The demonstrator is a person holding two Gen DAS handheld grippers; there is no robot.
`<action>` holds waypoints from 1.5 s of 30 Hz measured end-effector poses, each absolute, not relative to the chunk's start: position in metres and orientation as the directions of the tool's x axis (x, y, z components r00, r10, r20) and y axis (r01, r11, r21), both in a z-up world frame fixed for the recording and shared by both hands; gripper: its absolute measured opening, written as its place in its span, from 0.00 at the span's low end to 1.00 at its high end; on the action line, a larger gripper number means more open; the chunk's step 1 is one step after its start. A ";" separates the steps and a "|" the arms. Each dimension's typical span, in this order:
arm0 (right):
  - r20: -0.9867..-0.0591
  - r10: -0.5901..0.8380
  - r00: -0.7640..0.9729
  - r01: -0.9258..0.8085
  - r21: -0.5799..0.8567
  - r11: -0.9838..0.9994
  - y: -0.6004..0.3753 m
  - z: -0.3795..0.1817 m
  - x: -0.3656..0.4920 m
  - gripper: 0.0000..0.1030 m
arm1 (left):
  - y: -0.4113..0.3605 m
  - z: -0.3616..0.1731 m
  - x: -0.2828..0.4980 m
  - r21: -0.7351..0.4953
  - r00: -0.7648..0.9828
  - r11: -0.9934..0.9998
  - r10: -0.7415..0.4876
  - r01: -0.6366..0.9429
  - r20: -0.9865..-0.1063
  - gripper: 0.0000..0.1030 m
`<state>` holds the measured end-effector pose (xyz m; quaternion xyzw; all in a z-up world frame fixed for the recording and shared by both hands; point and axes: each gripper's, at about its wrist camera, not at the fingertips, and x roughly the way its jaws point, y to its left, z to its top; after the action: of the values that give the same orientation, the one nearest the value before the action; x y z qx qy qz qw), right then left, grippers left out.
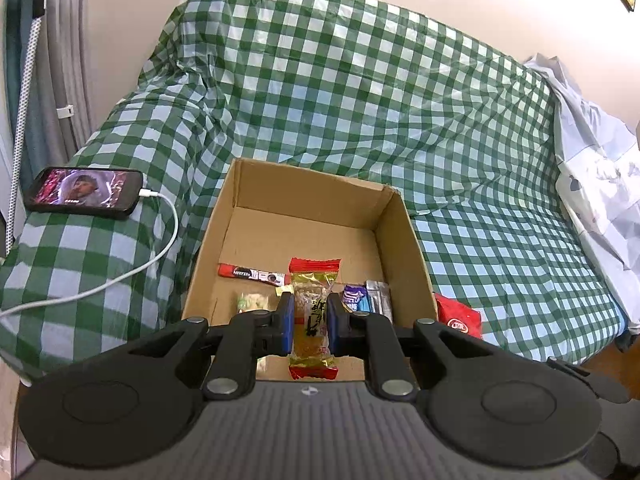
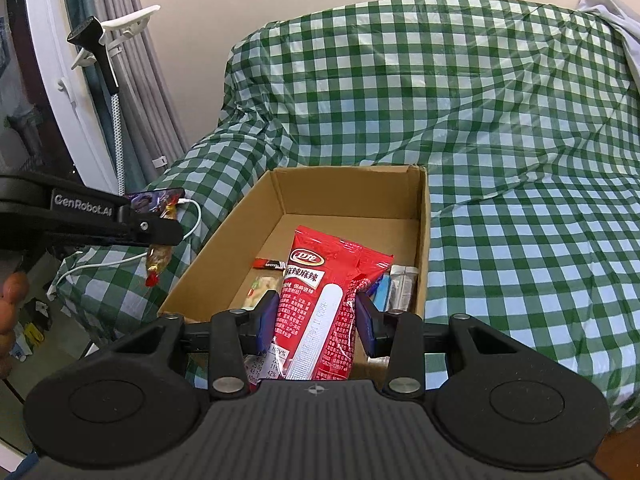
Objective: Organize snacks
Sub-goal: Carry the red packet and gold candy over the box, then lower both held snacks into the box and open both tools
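Note:
An open cardboard box (image 1: 394,236) sits on the green checked cloth; it also shows in the right wrist view (image 2: 422,240). My left gripper (image 1: 310,316) is shut on a gold and red wrapped candy (image 1: 312,320), held over the box's near edge; from the right wrist view that candy (image 2: 158,260) hangs left of the box. My right gripper (image 2: 316,320) is shut on a red snack packet (image 2: 320,300), above the box's near end. Inside lie a red stick sachet (image 1: 250,275), a pale green-white snack (image 1: 252,302), a purple packet (image 1: 354,298) and a silver packet (image 1: 380,296).
A phone (image 1: 84,192) with a white charging cable (image 1: 160,252) lies on the cloth left of the box. A pale sheet (image 1: 596,184) is bunched at the right. Curtains and a white frame (image 2: 68,92) stand at the left.

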<state>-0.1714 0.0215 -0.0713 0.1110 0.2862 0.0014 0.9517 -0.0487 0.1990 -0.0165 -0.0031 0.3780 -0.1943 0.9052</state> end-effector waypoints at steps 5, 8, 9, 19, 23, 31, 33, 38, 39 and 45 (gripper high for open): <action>-0.550 0.067 0.832 0.060 0.211 0.976 0.018 -0.075 -0.150 0.41 | 0.189 -0.021 -0.025 -0.142 0.624 0.924 -0.346 0.354 -0.701 0.17; -0.555 0.067 0.829 0.061 0.209 0.976 0.014 -0.080 -0.134 0.41 | 0.184 -0.026 -0.011 -0.130 0.621 0.926 -0.337 0.354 -0.708 0.17; -0.557 0.066 0.828 0.063 0.209 0.976 0.013 -0.081 -0.130 0.41 | 0.183 -0.029 -0.006 -0.128 0.618 0.927 -0.334 0.353 -0.711 0.17; -0.585 0.068 0.808 0.072 0.213 0.974 0.001 -0.100 -0.084 0.42 | 0.162 -0.062 0.042 -0.114 0.573 0.930 -0.309 0.350 -0.759 0.17; -0.598 0.065 0.799 0.076 0.207 0.975 -0.003 -0.110 -0.066 0.42 | 0.151 -0.075 0.057 -0.097 0.565 0.931 -0.294 0.353 -0.771 0.17; -0.622 0.058 0.781 0.092 0.207 0.974 -0.018 -0.128 -0.038 0.42 | 0.138 -0.101 0.084 -0.072 0.538 0.935 -0.262 0.348 -0.801 0.17; -0.627 0.059 0.777 0.095 0.209 0.973 -0.021 -0.132 -0.034 0.42 | 0.136 -0.106 0.089 -0.063 0.535 0.936 -0.253 0.348 -0.806 0.17; -0.642 0.063 0.764 0.101 0.216 0.971 -0.026 -0.139 -0.025 0.42 | 0.134 -0.115 0.098 -0.030 0.525 0.938 -0.219 0.344 -0.822 0.24; -0.643 0.066 0.763 0.099 0.218 0.971 -0.026 -0.140 -0.024 0.43 | 0.135 -0.115 0.099 -0.025 0.523 0.940 -0.212 0.341 -0.825 0.37; -0.595 0.039 0.803 0.153 0.269 0.951 -0.034 -0.127 -0.027 0.94 | 0.151 -0.093 0.088 -0.003 0.589 0.961 -0.172 0.276 -0.790 1.00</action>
<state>-0.0273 -0.0338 -0.1270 0.1535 0.3128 -0.0303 0.9369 0.0880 0.1509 -0.0934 0.0598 0.4356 -0.1259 0.8893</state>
